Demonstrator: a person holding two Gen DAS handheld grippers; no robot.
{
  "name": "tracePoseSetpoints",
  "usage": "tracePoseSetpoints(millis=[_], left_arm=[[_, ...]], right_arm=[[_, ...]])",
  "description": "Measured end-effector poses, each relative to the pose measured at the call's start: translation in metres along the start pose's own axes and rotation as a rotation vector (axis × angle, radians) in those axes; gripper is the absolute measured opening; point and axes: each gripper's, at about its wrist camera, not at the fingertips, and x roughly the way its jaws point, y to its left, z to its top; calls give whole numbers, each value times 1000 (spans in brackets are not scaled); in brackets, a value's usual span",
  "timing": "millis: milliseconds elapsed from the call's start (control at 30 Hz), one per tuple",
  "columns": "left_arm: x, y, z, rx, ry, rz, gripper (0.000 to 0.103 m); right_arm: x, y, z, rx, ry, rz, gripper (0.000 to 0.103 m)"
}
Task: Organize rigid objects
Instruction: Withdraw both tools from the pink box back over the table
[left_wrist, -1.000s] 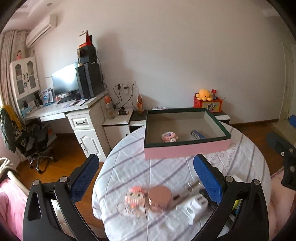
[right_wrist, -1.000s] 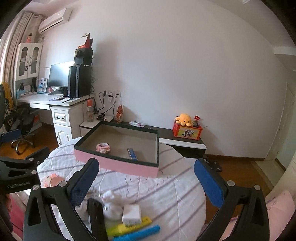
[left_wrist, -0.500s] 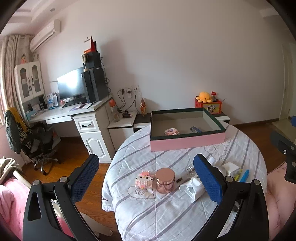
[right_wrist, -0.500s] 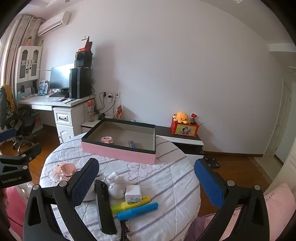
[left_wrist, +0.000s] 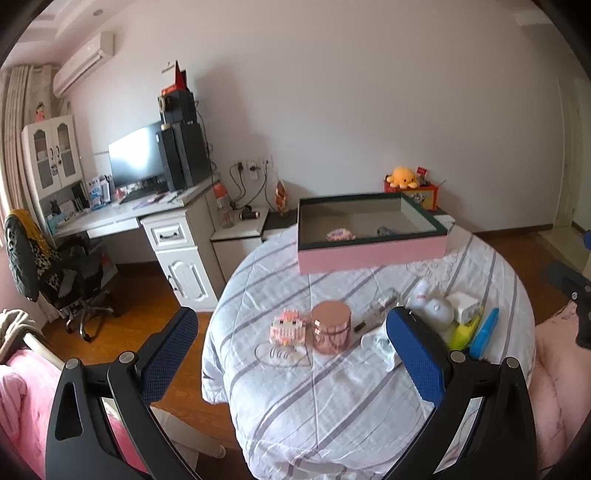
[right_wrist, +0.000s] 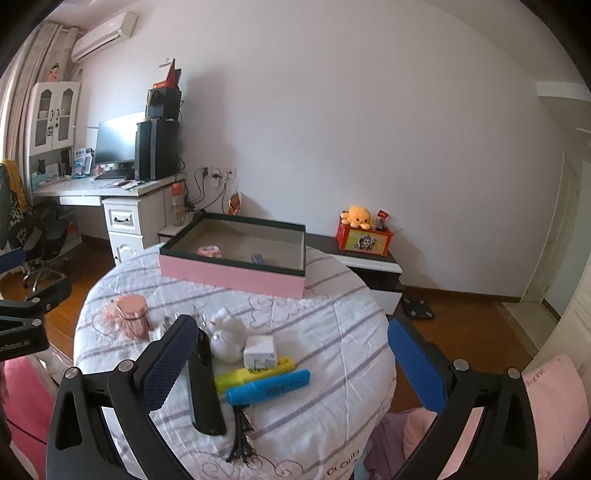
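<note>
A pink box with a dark green rim (left_wrist: 371, 253) (right_wrist: 232, 275) sits at the far side of the round table (left_wrist: 351, 398); inside lie a small pink ring (left_wrist: 340, 234) and a blue item (left_wrist: 388, 232). Nearer lie a rose-gold tin (left_wrist: 330, 331) (right_wrist: 135, 321), a pink block figure (left_wrist: 288, 330), a white toy (right_wrist: 225, 338), a white charger (right_wrist: 260, 350), a yellow marker (right_wrist: 255, 373), a blue marker (right_wrist: 267, 386), a black remote (right_wrist: 205, 387) and a black Eiffel tower figure (right_wrist: 242, 435). My left gripper (left_wrist: 291, 354) and right gripper (right_wrist: 291, 363) are open, empty, held above the table's near side.
A white desk with monitor and speakers (left_wrist: 147, 210) and an office chair (left_wrist: 55, 273) stand to the left. A low cabinet with a red box and orange plush (right_wrist: 364, 232) is behind the table. Pink bedding (right_wrist: 546, 406) lies at the right.
Both grippers have pulled back and up from the table, so more of the table and its objects shows. Both stay open and empty.
</note>
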Motion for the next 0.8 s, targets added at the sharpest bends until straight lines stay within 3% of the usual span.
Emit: tracePoseSetpoints(millis=[367,800], left_arm=[[29,10,-37,-9,112,-21,103],[63,-1,-52,14,195,-40,103]], right_arm=[[30,-12,-45,22,137,-10,103],[82,-17,-86,37,289,34,103]])
